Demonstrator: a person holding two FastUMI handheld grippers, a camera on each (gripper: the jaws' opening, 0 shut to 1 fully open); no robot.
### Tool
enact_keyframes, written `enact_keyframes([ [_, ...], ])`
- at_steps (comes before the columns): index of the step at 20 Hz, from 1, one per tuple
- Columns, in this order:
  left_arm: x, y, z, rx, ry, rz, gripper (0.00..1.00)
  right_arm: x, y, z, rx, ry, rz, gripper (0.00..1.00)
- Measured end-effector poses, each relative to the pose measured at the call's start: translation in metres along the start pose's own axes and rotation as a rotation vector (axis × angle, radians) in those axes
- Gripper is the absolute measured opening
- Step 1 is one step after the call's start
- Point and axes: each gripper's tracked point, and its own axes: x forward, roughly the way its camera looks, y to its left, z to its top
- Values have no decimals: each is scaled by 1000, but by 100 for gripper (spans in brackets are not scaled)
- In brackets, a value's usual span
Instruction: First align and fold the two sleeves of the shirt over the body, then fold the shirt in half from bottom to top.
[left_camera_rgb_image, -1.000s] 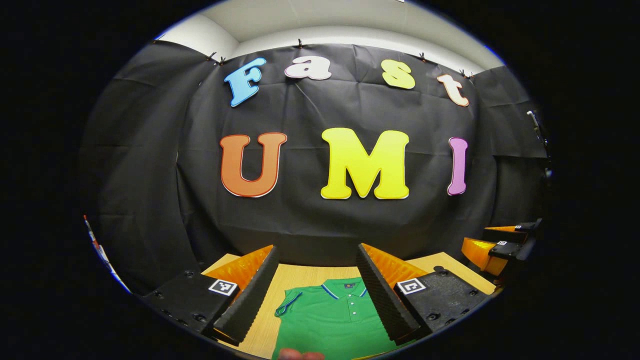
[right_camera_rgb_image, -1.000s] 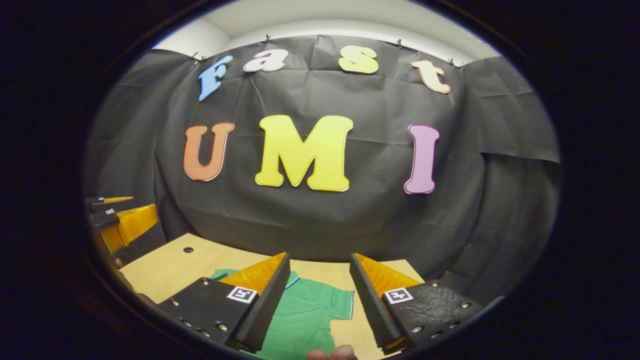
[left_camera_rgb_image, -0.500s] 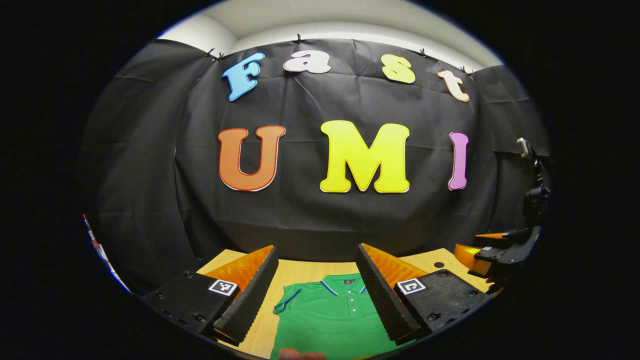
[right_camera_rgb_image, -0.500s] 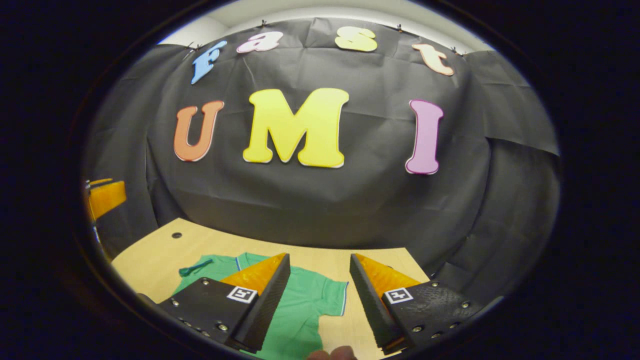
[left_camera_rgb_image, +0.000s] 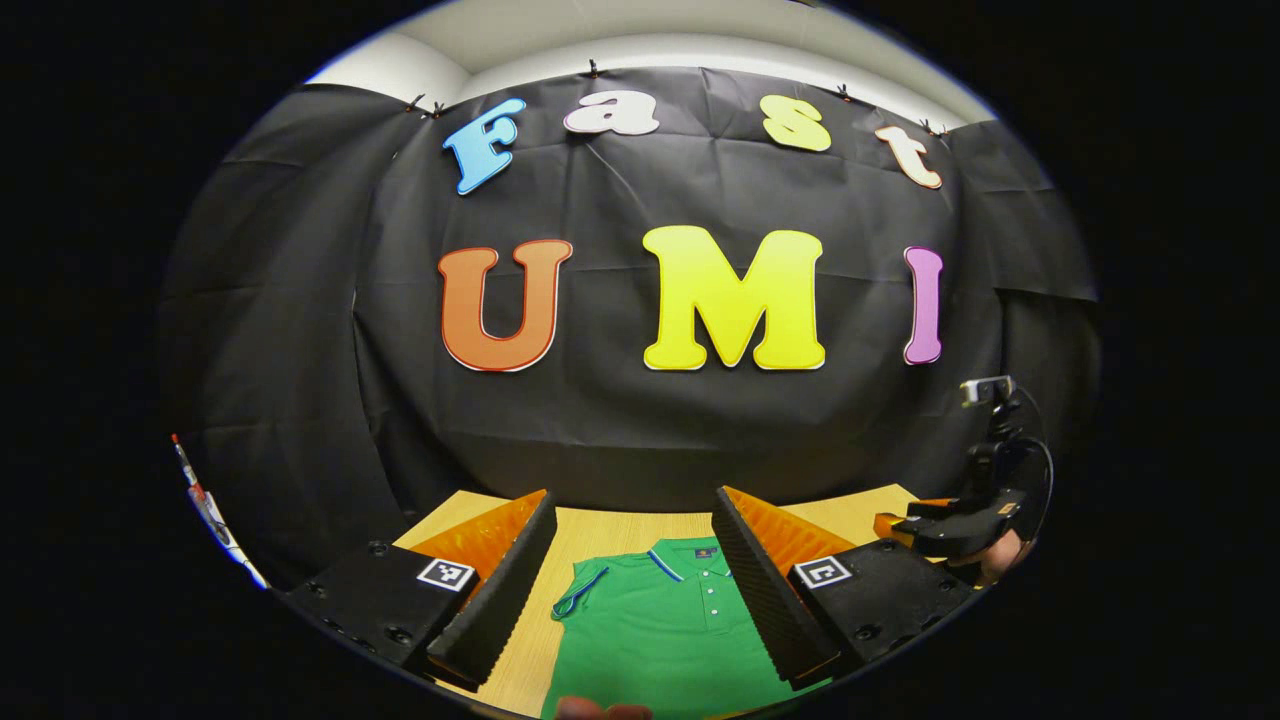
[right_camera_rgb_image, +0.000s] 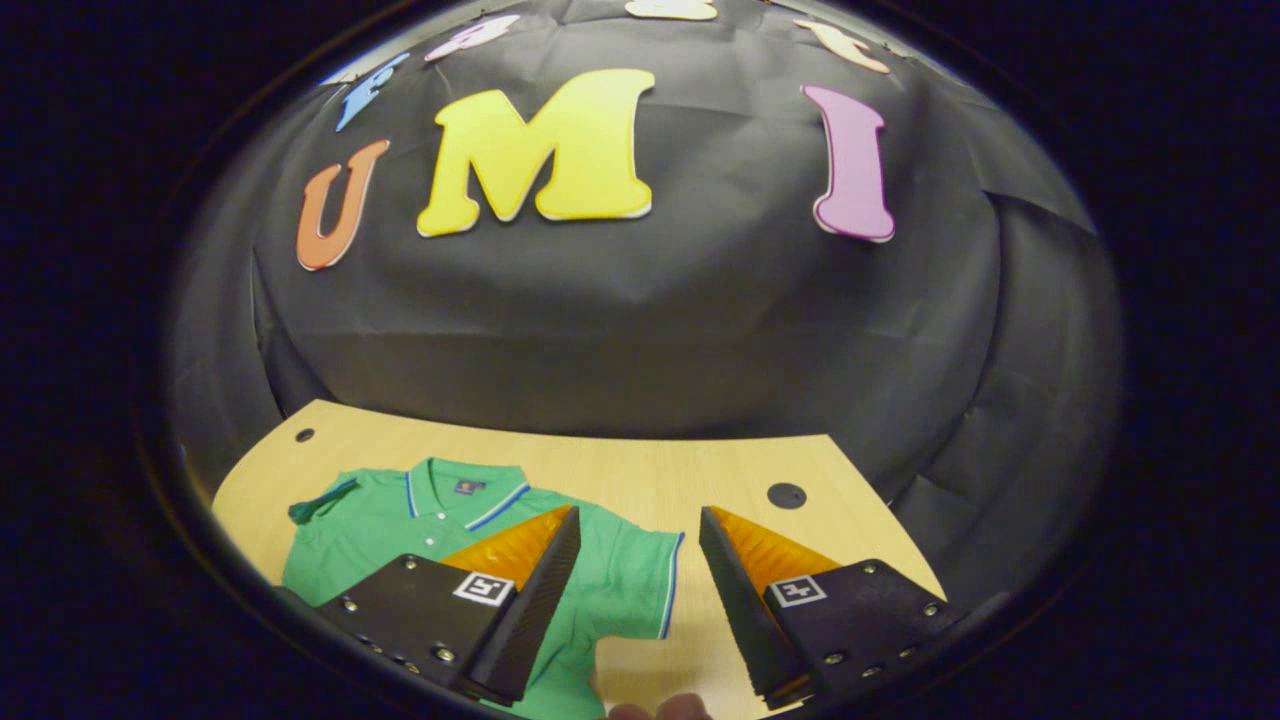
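From left to right, the left tool hangs spread above the green shirt lying flat on the bench, its left sleeve apparently folded in, and the right tool hovers spread over the unfolded right sleeve, bottom fold not begun.

Green shirt with blue-and-white-edged collar and cuff lies on the pale wood-grain table.
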Motion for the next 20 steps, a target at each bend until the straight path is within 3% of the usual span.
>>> enact_keyframes([
  [10,5,-8,-7,-12,26,18,100,93,-19,-67,-65,152,6,77],
  [20,10,2,-30,15,85,51,100,128,-25,-105,-1,236,-3,79],
])
